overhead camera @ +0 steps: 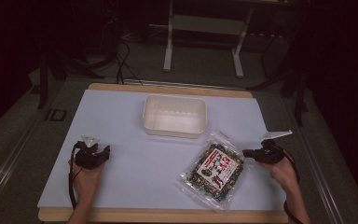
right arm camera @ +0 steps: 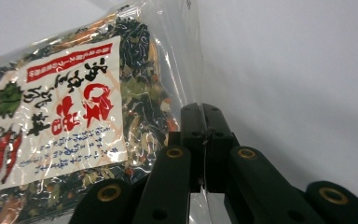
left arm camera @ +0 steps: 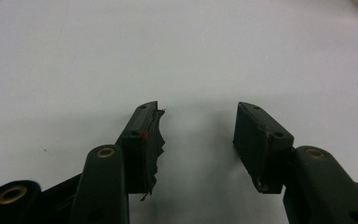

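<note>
Two black grippers are seen low in the high view, the left gripper (overhead camera: 103, 154) at lower left, the right gripper (overhead camera: 246, 152) at right, each topped by a grey three-cornered plate and trailed by a black cable. Brass-ringed pivots and small screws are set in the matte black fingers (left arm camera: 144, 140); one pad's edge is frayed.

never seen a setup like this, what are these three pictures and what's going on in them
A person sits at a table holding a hand-operated two-jaw gripper in each hand. The wide picture comes from a fixed camera above; the other two come from cameras riding on each gripper, looking along its black jaws. On the table lie an empty white tub and a clear snack bag with a red and white label. The right gripper has its jaws pinched shut on the bag's clear edge. The left gripper rests open, with nothing between its jaws.
</note>
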`<state>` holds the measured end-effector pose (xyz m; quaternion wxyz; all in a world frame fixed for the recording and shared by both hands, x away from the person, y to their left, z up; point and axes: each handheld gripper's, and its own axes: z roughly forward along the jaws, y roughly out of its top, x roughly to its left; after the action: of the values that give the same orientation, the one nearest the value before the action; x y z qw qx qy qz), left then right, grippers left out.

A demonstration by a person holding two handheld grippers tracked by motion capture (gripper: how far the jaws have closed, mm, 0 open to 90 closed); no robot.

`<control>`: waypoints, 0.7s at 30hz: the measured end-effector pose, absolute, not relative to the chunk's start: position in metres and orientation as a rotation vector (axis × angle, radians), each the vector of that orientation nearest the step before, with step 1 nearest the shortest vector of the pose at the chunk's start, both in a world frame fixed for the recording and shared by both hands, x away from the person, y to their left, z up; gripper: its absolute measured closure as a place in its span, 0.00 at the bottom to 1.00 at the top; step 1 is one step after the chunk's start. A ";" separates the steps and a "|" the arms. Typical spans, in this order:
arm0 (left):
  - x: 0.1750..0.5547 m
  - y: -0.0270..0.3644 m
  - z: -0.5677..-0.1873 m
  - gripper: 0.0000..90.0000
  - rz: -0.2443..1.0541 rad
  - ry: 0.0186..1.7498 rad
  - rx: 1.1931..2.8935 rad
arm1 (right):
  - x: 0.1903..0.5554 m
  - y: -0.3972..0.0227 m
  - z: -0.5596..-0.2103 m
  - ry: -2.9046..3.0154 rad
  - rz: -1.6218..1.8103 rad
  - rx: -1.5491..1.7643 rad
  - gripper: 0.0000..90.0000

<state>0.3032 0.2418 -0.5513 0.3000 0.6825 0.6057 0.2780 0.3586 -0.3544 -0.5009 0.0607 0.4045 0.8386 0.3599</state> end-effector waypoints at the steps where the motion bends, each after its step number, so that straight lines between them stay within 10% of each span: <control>1: 0.303 0.242 -0.551 0.56 0.738 1.608 1.810 | 0.358 -0.354 -0.498 2.533 1.098 1.213 0.99; 21: 0.302 0.245 -0.551 0.54 0.719 1.606 1.774 | 0.346 -0.349 -0.450 2.482 1.267 1.030 0.99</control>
<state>0.3019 0.2451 -0.5507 0.3162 0.6735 0.6099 0.2729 0.3459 -0.3487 -0.4503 0.0851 0.3454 0.8324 0.4250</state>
